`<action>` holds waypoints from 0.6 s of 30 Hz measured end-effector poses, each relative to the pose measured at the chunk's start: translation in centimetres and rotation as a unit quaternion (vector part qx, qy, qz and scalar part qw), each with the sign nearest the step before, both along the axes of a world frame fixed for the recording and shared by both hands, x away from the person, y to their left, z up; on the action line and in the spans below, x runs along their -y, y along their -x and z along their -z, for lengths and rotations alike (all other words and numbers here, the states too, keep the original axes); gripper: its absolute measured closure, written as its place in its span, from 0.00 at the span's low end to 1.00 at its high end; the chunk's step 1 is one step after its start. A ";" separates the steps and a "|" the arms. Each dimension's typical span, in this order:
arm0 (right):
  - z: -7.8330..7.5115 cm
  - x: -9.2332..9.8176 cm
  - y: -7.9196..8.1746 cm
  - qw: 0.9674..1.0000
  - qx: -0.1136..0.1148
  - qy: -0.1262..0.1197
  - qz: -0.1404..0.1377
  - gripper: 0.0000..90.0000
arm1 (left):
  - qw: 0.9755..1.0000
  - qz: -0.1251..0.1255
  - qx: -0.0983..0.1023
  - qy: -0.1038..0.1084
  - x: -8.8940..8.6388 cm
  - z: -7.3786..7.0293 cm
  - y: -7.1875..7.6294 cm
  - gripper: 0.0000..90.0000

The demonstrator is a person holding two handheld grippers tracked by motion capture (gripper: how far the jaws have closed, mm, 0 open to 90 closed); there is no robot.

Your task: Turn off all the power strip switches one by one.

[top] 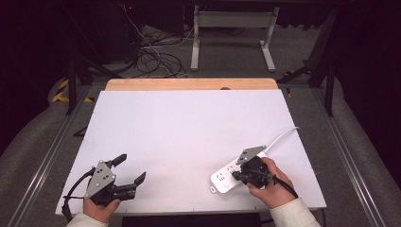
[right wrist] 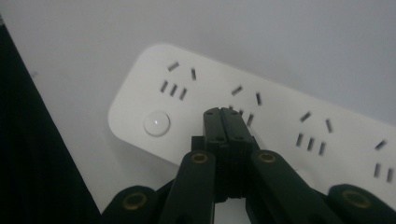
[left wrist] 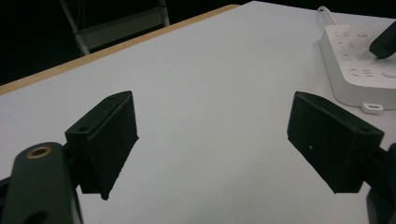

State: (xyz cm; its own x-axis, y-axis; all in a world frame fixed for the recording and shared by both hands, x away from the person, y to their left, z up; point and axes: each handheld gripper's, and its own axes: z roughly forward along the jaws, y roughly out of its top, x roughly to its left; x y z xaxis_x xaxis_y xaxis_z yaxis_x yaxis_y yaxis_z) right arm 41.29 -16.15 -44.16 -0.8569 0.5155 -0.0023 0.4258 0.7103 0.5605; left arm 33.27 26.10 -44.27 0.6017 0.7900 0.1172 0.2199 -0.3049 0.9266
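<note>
A white power strip (top: pixel 222 178) with several sockets lies flat near the front right of the white table (top: pixel 189 123), and its white cable (top: pixel 283 136) runs off to the far right. My right gripper (top: pixel 235 176) is shut, with nothing between its jaws. Its tip (right wrist: pixel 227 114) points down at the power strip (right wrist: pixel 280 107) over the second socket group, just right of the round button (right wrist: pixel 157 123). Whether it touches I cannot tell. My left gripper (top: pixel 133 167) rests at the front left, open wide over bare table (left wrist: pixel 212 140). The power strip (left wrist: pixel 359 70) lies to the right.
A wooden strip (top: pixel 189 84) borders the table's far edge. Beyond it, loose cables (top: pixel 151 56) lie on the floor beside a white desk frame (top: pixel 231 28). The table's front edge runs just below both hands.
</note>
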 end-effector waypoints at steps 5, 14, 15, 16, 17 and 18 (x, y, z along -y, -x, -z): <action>-1.5 0.7 0.6 0.997 0.054 -0.050 0.007 1.00 | 1.000 0.000 -0.003 0.003 0.0 0.1 -0.1 0.18; -2.5 1.0 1.4 0.993 0.084 -0.078 0.000 1.00 | 1.000 0.002 -0.001 0.003 0.0 0.0 0.0 0.18; -2.5 0.9 1.4 0.993 0.085 -0.078 -0.002 1.00 | 1.000 0.001 -0.002 0.004 0.0 0.0 0.1 0.18; -2.6 0.8 1.5 0.993 0.087 -0.080 -0.004 1.00 | 1.000 0.001 -0.002 0.006 0.0 0.0 0.0 0.18; -2.6 0.8 1.6 0.993 0.088 -0.081 -0.005 1.00 | 1.000 0.001 -0.002 0.005 0.0 0.0 0.0 0.18; -2.7 0.7 1.6 0.993 0.089 -0.083 -0.008 1.00 | 1.000 0.000 -0.002 0.006 0.0 0.0 0.0 0.18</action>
State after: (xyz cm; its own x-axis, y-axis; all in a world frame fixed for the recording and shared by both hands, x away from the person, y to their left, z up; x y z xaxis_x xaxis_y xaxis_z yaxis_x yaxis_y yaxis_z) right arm 39.64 -16.88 -41.45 -0.8583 0.5083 -0.0701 0.3001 0.6080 0.7351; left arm 33.31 26.11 -44.29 0.6029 0.7909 0.1046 0.2240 -0.2936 0.9293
